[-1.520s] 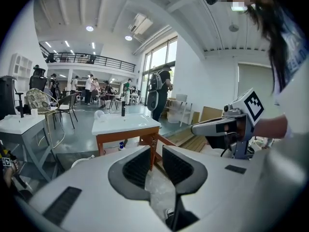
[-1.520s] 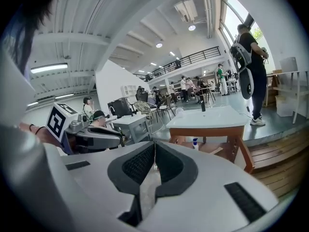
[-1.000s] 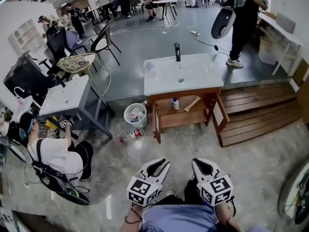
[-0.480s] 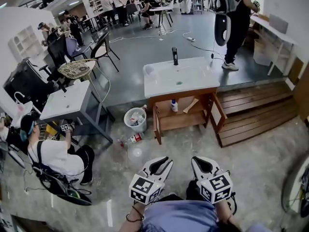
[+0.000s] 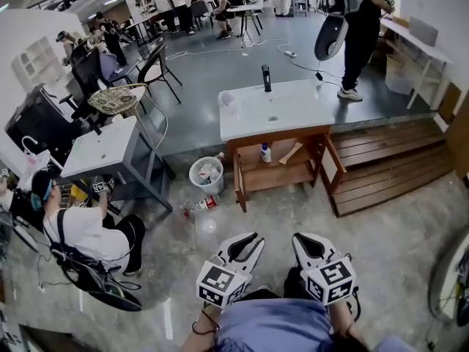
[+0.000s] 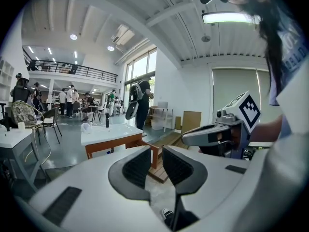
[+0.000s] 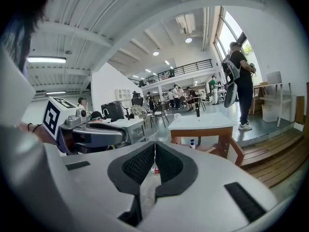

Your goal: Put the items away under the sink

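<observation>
Empty for now: slightly parted on the left gripper (image 5: 249, 239), pinched together on the right gripper (image 5: 302, 239), both well short of the sink (image 5: 275, 108). Lying on the floor by the bin (image 5: 205, 173), off the open left door (image 5: 237, 183): a bottle (image 5: 204, 204). Could roll it away with a side-on nudge, or clip that door heading for the shelf (image 5: 278, 176).

The sink (image 5: 275, 112) is white on top. The cupboard (image 5: 282, 178) is brown wood. The bottle (image 5: 265, 154) is white with a blue top. The bin (image 5: 206, 174) is white. The floor (image 5: 396, 240) is grey with little specks. The left gripper (image 5: 244, 242) and right gripper (image 5: 306, 240) are white with black pads and black-and-white square marks.
</observation>
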